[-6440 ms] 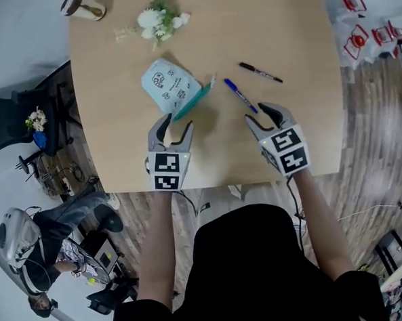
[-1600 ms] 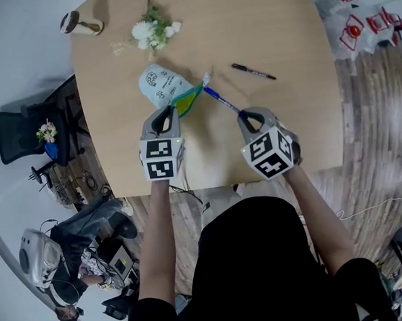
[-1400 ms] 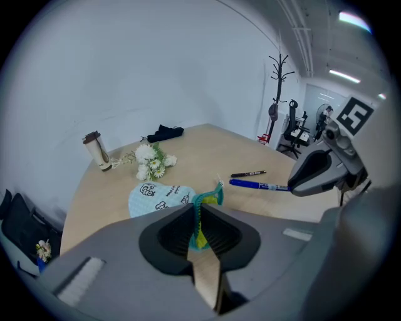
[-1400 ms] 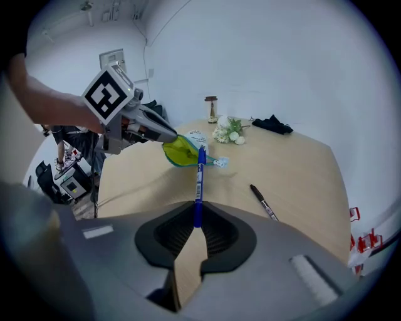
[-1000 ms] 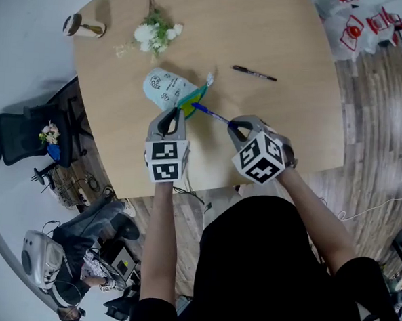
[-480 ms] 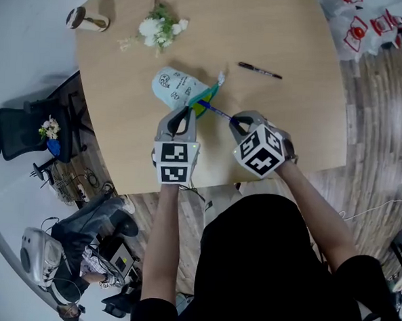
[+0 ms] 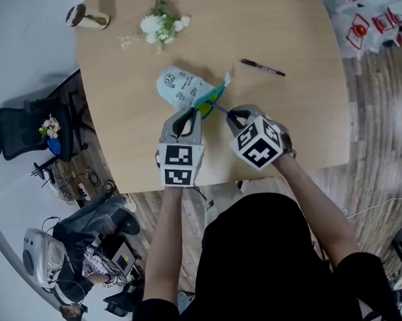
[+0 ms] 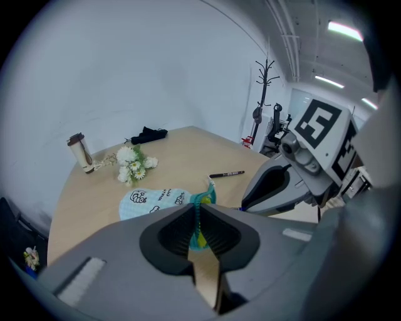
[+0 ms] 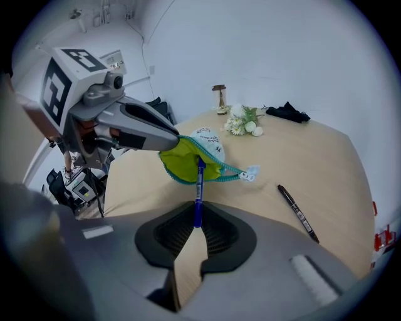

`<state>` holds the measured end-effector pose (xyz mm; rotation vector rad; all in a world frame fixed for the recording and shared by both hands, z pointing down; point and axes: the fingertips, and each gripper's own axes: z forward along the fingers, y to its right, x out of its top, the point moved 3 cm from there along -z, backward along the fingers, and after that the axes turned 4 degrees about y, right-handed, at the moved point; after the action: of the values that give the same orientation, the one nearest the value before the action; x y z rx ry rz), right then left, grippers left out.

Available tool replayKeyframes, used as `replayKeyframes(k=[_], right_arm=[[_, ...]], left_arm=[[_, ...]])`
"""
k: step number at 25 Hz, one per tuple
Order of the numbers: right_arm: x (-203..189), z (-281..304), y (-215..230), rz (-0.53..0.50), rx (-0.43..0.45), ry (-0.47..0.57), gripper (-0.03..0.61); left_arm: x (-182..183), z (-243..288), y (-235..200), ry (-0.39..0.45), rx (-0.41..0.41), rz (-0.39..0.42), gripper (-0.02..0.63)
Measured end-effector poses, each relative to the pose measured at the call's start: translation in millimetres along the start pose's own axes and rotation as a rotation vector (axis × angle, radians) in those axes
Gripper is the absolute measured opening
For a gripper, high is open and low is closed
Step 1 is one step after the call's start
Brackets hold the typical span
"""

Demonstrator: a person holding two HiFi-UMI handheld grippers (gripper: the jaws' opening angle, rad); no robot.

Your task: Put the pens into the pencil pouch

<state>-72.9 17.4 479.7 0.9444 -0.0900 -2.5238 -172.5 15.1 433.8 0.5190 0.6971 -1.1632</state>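
Blue pen [image 9: 198,188], clamped in my right tool [image 7: 232,115], has closed in this last second, tip now in the pouch [image 7: 182,87] mouth my left tool [image 7: 190,112] pinches open; black pen [image 7: 262,67] on the surface [image 7: 299,108] comes next.

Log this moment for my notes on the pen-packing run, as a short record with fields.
left gripper: shut on the pouch rim, holding its mouth open
right gripper: shut on the blue pen
blue pen: tip at the open pouch mouth, by the yellow lining
black pen: lying on the table, apart from the pouch
flowers: at the far side of the table
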Motion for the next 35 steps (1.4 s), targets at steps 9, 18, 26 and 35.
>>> replayKeyframes(k=[9, 18, 26, 35], right_arm=[[8, 12, 2, 0.044, 0.005, 0.017, 0.044], [18, 18, 8, 0.066, 0.002, 0.043, 0.044], [28, 22, 12, 0.072, -0.004, 0.068, 0.044], [32, 28, 11, 0.078, -0.007, 0.068, 0.044]], left_arm=[[-3, 2, 2, -0.005, -0.022, -0.002, 0.025], [-3, 3, 6, -0.016, -0.033, -0.001, 0.025], [-3, 2, 6, -0.012, -0.035, -0.004, 0.025], [-1, 0, 9, -0.009, -0.041, -0.009, 0.025]])
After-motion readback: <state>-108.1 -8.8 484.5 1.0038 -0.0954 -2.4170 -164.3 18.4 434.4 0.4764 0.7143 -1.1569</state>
